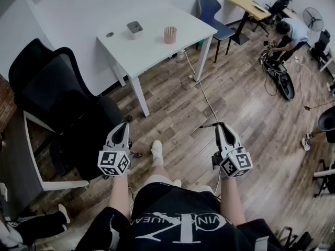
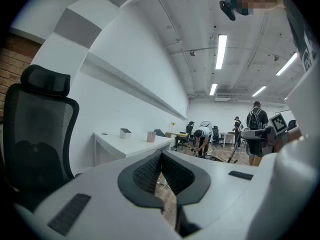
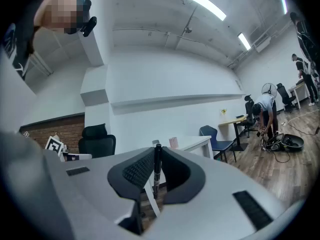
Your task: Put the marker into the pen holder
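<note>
Nearest the lens, a black printed shirt (image 1: 172,221). Far left, a black mesh office chair (image 1: 49,85). Next over, the left gripper (image 1: 124,126), held low above the wood floor (image 1: 172,106) and clenched on nothing (pads shut tip to tip in its own view). Farther up, a white table (image 1: 152,54) bearing a small grey container (image 1: 134,29), possibly a box, and just right of that the pink pen holder (image 1: 170,34). Right of centre, the right gripper (image 1: 221,125), grasping the black marker (image 1: 208,125) between its pads, barrel poking out leftward past the tips, well apart from the pen holder. Far right, a person (image 1: 290,33) bent over gear on the floor.
</note>
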The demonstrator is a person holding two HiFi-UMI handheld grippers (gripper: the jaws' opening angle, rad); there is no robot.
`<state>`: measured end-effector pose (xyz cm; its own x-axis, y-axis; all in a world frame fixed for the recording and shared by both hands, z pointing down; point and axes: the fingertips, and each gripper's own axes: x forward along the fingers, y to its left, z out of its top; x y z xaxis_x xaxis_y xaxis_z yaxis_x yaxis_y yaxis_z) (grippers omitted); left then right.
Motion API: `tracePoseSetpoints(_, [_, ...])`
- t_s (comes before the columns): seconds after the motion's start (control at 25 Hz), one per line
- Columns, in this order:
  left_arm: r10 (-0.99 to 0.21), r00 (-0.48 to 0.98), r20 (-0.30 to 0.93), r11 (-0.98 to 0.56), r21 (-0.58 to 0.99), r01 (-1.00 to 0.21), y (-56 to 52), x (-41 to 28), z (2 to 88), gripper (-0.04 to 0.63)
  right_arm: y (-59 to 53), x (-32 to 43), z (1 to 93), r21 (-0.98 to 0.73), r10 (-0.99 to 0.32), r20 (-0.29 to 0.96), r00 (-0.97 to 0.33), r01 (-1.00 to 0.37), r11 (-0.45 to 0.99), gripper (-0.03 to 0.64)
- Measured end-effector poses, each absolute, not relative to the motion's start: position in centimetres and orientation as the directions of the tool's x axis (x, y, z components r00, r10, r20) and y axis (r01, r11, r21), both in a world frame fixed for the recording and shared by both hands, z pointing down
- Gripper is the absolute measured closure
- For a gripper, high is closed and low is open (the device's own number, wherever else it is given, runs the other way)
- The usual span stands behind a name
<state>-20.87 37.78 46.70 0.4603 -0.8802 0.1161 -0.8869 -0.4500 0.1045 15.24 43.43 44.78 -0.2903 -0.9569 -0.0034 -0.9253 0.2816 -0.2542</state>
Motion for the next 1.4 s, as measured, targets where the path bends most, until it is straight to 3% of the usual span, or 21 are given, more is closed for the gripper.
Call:
tracePoseSetpoints(0.8, [-0.861,0.491,0.133,-0.471,0.156,-0.868,19.3,-18.0,47.2,0.58,25.5,15.9,46.0,-0.265,-0.947,0.056,-0.317,-0.919,0.292,0.561])
tracePoseSetpoints(1.4, [-0.817,0.558,0.143,-0.539,0.152,-0.828,5.7,-17.0,47.2,0.579,14.9,15.8,46.0,-0.289,-0.964,0.064,-0.26,-0.929,0.231,0.561])
